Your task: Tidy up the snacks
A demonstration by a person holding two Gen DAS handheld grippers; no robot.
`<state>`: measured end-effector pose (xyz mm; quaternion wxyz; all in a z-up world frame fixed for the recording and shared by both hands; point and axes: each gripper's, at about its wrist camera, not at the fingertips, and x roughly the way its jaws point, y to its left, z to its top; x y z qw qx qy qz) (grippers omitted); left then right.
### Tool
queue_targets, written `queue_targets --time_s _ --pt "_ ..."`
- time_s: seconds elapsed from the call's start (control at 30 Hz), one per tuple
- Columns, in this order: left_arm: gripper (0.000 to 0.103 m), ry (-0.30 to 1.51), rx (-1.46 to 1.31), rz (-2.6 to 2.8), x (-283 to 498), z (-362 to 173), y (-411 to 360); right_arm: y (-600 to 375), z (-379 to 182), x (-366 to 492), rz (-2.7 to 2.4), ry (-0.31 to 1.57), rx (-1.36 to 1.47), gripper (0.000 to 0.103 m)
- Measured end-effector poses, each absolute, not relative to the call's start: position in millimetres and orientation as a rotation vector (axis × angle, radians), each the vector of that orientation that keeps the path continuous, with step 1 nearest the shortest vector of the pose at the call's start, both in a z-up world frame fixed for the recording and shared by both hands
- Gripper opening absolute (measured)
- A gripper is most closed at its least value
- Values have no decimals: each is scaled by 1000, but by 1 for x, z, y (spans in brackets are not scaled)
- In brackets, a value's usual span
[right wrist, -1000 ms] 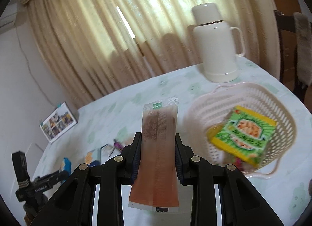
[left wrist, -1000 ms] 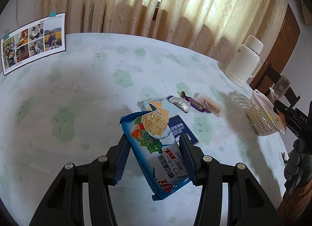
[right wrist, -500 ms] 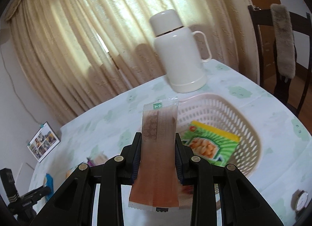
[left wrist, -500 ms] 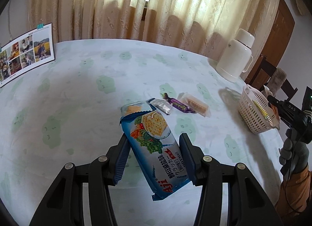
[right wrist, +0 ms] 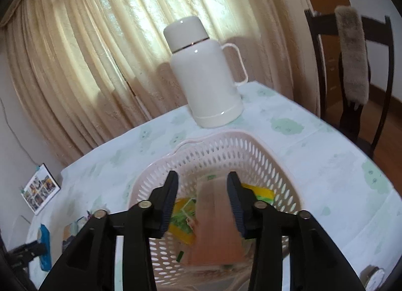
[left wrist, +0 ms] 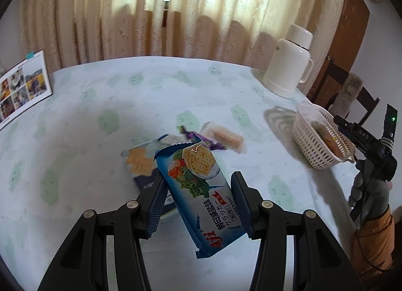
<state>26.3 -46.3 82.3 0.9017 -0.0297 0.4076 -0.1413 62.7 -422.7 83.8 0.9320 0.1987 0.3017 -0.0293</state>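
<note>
My left gripper (left wrist: 198, 178) is shut on a blue cracker pack (left wrist: 201, 190), held tilted above the table. Behind it lie a second cracker pack (left wrist: 138, 160), a purple candy (left wrist: 198, 140) and a clear wafer pack (left wrist: 226, 137). The white basket (left wrist: 309, 145) stands at the right. My right gripper (right wrist: 202, 176) hangs over that basket (right wrist: 213, 137) and its jaws are opening. A blurred brown packet (right wrist: 216, 220) is between them, off the left pad and dropping into the basket onto a green-yellow packet (right wrist: 183, 220).
A white thermos (right wrist: 206, 75) stands behind the basket near the curtain. A dark chair (right wrist: 351, 64) with a fur cover is off the table's right side. A photo card (left wrist: 22, 85) leans at the far left. A watch (right wrist: 374, 273) lies by the table edge.
My right gripper came over the basket and sank, its jaws spread, and the brown packet slipped down from them. My left gripper carried the cracker pack up and toward the basket side.
</note>
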Motion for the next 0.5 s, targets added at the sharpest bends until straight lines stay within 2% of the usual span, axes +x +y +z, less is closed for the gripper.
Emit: queue_targets --time_s 0.5 --pt "48 795 50 -473 50 112 -154 -431 88 32 -164 493 389 45"
